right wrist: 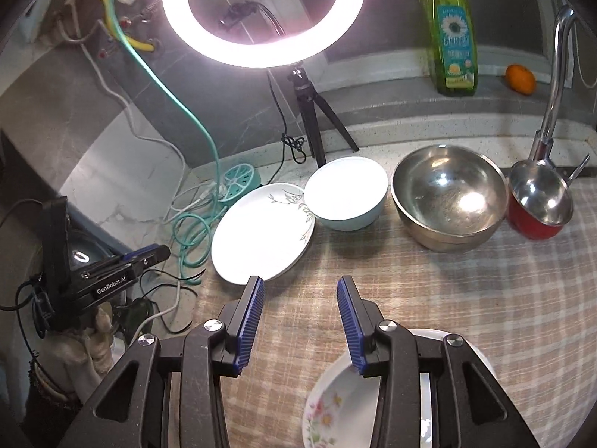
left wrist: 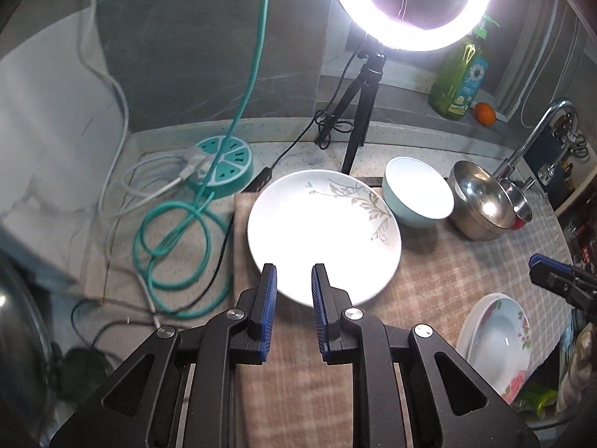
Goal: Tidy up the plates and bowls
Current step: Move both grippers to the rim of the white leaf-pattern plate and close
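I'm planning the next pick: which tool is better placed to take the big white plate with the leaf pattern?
Left. The left tool points straight at the plate, its tips over the near rim. The right tool sits over the flowered dishes, plate off to its side.

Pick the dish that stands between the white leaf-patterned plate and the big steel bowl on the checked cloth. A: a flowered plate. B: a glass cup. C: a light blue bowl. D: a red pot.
C: in the right wrist view the light blue bowl sits right of the leaf-patterned plate and left of the steel bowl.
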